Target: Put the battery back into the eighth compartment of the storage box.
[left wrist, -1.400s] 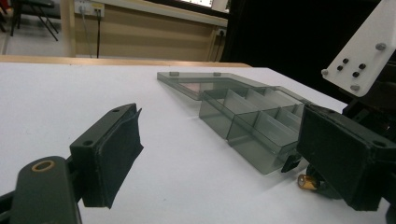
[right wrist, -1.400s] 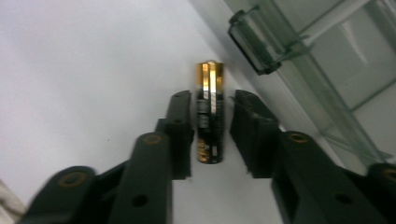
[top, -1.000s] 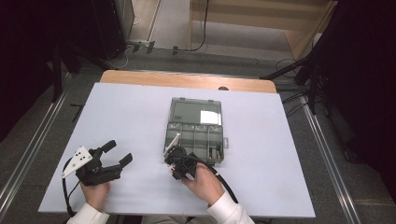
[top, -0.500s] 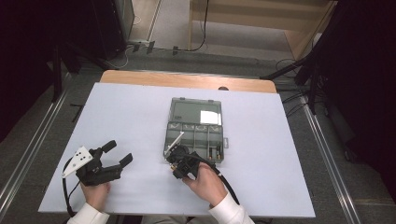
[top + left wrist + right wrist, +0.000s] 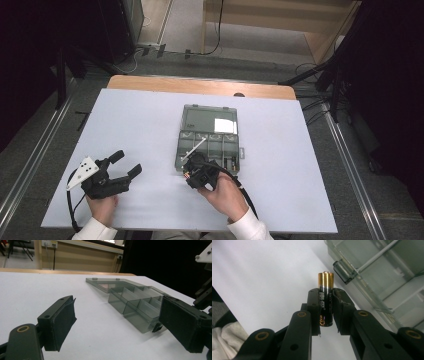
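White table (image 5: 125,125) with a wooden strip along its far edge, standing on grey floor; metal rails run down both sides, dark stands and cables sit beyond the far edge, pale wood panelling at the back.

A clear grey compartment box (image 5: 210,137) lies a little right of the table's centre, lid open flat toward the far edge with a white label on it, and a thin white rod leaning across the left compartments.

Right gripper (image 5: 192,172) sits at the box's near left corner, hand and white sleeve coming from the near edge, cable trailing right. The right gripper view shows what the high view can't resolve: a black-and-gold battery (image 5: 325,298) clamped upright between the jaws, gold end out past the tips, with the box latch and wall just beyond.

Left gripper (image 5: 125,164) rests near the near left corner, well apart from the box, jaws spread wide, nothing between them. The left gripper view gives a low side look at the box's dividers.

Nothing lies between the battery and the box.
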The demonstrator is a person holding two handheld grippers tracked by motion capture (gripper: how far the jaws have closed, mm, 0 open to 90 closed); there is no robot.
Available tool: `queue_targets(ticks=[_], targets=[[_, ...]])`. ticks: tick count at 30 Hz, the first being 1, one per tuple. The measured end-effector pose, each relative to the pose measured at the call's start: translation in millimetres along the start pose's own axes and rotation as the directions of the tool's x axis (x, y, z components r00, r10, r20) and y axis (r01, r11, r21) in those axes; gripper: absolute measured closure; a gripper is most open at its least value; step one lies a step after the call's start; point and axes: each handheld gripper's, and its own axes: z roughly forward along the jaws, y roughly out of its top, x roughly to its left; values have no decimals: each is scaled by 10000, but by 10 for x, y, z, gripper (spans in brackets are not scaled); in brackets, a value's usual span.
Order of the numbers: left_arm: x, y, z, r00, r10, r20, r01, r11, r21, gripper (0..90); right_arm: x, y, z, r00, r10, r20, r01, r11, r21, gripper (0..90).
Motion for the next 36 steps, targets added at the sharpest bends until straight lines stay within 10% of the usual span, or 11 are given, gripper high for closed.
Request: queue_targets(ticks=[23,36], targets=[[0,-2,1,10000,15,-6,-15,10000,17,132,-359,-204,-274,9915,1300,-15,-1285,9780,-1643,778],[1,-8,9,10000,-19,-29,19,10000,27,132,-709,-446,-353,9601,2792,-166,-2748,9304,-2425,778]])
